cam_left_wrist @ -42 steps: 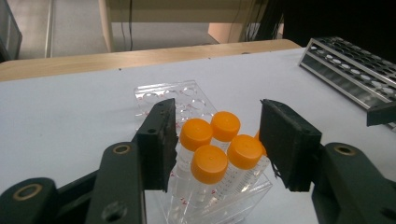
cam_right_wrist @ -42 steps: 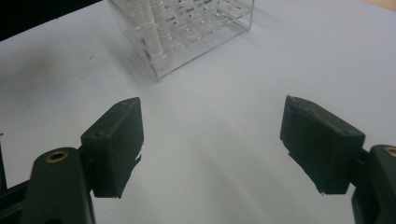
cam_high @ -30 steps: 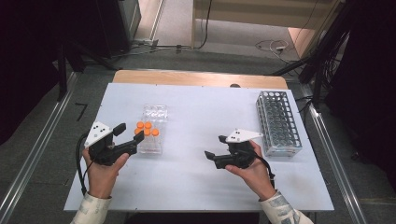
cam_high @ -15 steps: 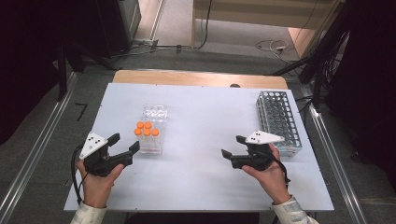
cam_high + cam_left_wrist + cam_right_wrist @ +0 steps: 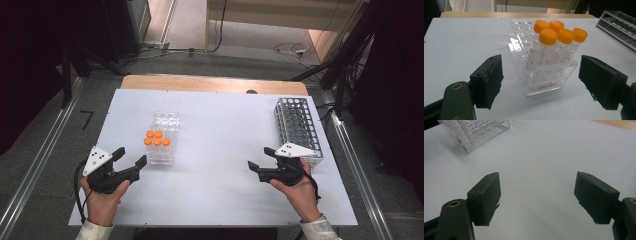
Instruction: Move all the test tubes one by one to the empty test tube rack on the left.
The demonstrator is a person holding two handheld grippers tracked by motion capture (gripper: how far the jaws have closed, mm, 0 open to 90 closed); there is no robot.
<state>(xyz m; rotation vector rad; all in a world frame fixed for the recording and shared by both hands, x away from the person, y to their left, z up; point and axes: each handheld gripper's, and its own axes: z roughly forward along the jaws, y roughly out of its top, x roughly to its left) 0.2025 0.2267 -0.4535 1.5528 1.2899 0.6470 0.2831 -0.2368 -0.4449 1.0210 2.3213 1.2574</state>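
Both tools stood wide open and empty: the left tool (image 5: 540,82) faced five orange-capped clear tubes (image 5: 554,47) in a transparent plastic rack (image 5: 544,82); a careless approach could topple that rack. The right tool (image 5: 536,197) hovered over the desk (image 5: 544,152).

The left gripper (image 5: 540,82) points at a clear plastic rack (image 5: 541,75) standing on the white table (image 5: 461,42), its jaws spread wide and holding nothing. Five tubes with orange caps (image 5: 548,36) stand upright in the rack's near end. A metal rack (image 5: 619,25) sits at the far right.
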